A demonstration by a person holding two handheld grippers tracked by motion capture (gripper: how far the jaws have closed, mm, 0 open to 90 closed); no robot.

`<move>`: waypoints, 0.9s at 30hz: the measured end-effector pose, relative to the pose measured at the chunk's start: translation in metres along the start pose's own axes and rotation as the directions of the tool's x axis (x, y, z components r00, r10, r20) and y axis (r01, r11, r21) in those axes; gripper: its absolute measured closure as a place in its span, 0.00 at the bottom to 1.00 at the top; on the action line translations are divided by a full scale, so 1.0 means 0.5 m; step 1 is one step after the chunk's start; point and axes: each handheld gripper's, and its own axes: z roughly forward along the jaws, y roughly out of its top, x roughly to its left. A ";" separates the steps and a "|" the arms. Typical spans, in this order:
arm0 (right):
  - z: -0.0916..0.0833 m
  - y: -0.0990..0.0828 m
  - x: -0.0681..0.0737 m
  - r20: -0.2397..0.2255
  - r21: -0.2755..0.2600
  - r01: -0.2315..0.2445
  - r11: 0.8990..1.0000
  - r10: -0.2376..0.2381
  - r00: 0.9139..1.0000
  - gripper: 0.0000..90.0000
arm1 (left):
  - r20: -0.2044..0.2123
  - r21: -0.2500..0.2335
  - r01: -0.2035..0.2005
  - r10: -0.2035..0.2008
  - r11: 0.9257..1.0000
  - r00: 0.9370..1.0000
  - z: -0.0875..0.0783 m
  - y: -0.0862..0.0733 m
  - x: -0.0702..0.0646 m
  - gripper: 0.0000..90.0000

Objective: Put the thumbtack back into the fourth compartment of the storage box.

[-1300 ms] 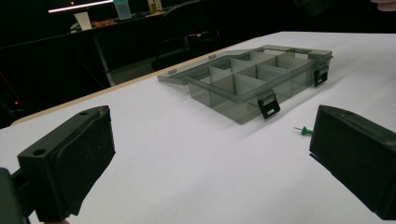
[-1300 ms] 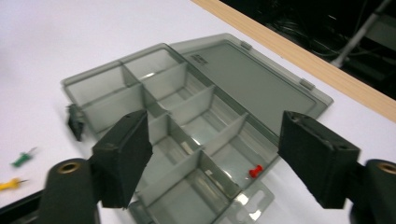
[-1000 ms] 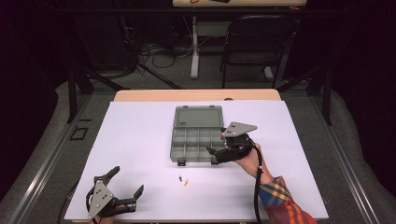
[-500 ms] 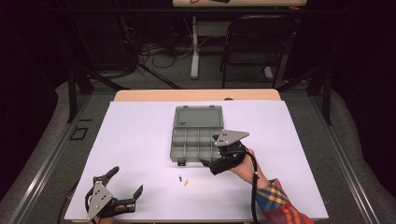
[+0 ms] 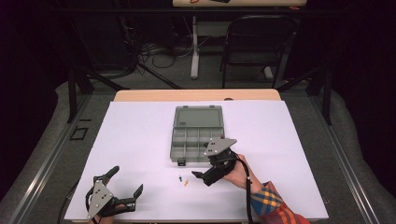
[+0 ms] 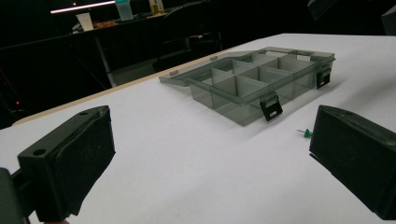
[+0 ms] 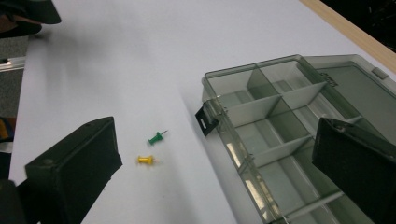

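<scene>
- the right gripper [image 5: 200, 176] hangs low over the white table [image 5: 140, 130], just in front of the organizer box [image 5: 195, 135]; its jaws have just been opening and now stand wide with nothing between them.
- a green pushpin [image 7: 156, 137] and a yellow pushpin [image 7: 146, 159] lie side by side on the table, just beside the box's front latch [image 7: 205, 119] and near the right gripper's tips.
- the box sits open, its lid flat behind it.
- the left gripper [image 5: 126, 186] rests at the table's near left corner, jaws wide and empty, well apart from the pins.

Dark room; black chair [image 5: 259, 46] and desk legs [image 5: 194, 46] beyond the white table [image 5: 140, 130]
</scene>
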 end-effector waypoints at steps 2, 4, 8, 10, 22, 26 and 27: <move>0.006 0.000 0.005 -0.011 0.006 0.010 1.000 -0.010 1.000 0.00 | -0.001 -0.005 -0.002 0.002 1.000 1.000 -0.002 0.001 -0.001 0.00; 0.011 -0.001 0.010 -0.022 0.014 0.013 1.000 -0.013 1.000 0.00 | -0.002 -0.007 -0.002 0.002 1.000 1.000 -0.004 0.002 -0.002 0.00; 0.022 0.000 0.023 -0.046 0.024 0.030 0.999 -0.029 0.999 0.00 | -0.006 -0.010 -0.004 0.003 1.000 1.000 -0.005 0.002 -0.001 0.00; 0.030 0.000 0.030 -0.063 0.036 0.030 0.999 -0.027 0.998 0.00 | -0.004 -0.005 0.000 0.000 1.000 1.000 -0.003 0.001 0.000 0.00; 0.080 -0.011 0.067 -0.118 0.093 0.096 0.991 -0.084 0.989 0.05 | -0.002 -0.006 -0.001 0.001 1.000 1.000 -0.003 0.001 0.000 0.00; 0.097 -0.020 0.070 -0.137 0.117 0.105 0.987 -0.089 0.987 0.14 | 0.002 -0.011 0.000 0.000 1.000 1.000 -0.005 0.002 -0.002 0.00; 0.101 -0.023 0.071 -0.141 0.123 0.112 0.986 -0.095 0.986 0.16 | 0.001 -0.009 -0.001 0.001 1.000 1.000 -0.005 0.002 -0.001 0.00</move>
